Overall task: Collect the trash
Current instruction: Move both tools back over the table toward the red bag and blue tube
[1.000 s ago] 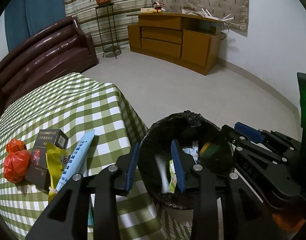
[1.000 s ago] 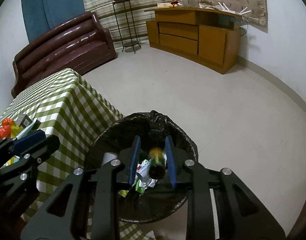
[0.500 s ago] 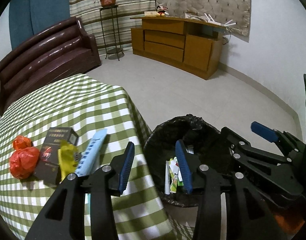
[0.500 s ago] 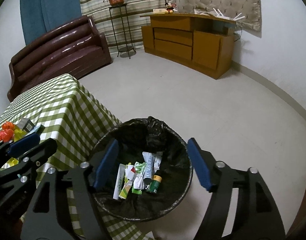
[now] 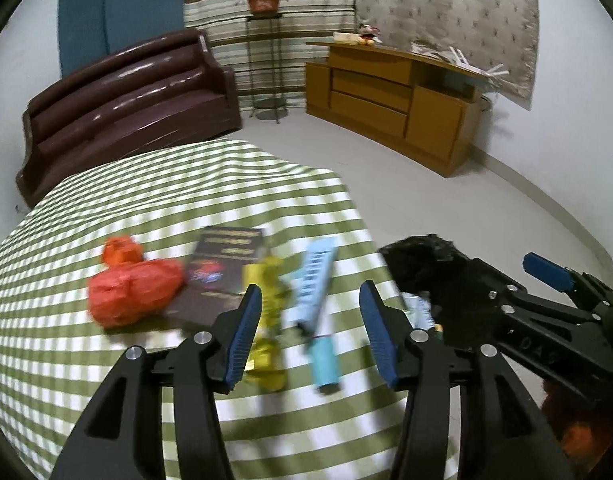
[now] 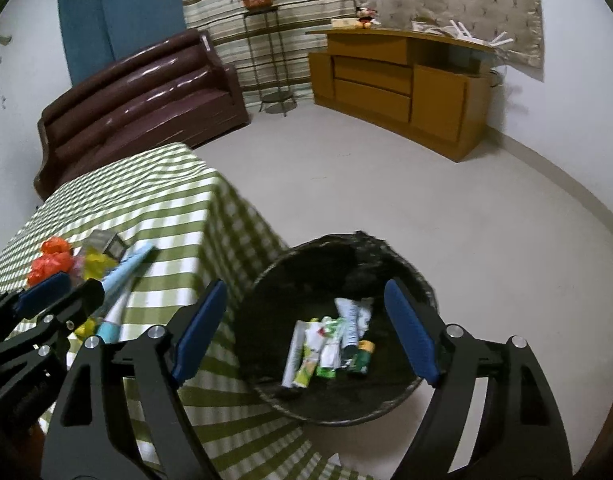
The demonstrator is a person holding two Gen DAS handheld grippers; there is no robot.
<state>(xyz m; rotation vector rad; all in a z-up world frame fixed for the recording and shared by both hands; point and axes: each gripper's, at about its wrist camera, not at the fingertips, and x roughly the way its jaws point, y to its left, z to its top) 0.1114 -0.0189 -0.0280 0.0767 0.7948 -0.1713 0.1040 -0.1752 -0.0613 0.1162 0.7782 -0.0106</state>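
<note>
On the green-checked table lie a crumpled orange bag, a dark box, a yellow wrapper and a light blue tube. My left gripper hovers above the wrapper and tube, its jaws opening with nothing gripped. The black-lined bin stands on the floor by the table corner and holds several wrappers, tubes and a small green bottle. Above the bin, my right gripper is empty, its jaws wide and still opening.
A brown sofa stands behind the table. A wooden cabinet and a plant stand line the far wall. Bare light floor stretches beyond the bin.
The right gripper opened and the green bottle dropped into the bin. The left gripper swung left from over the bin to over the table's trash, its jaws widening.
</note>
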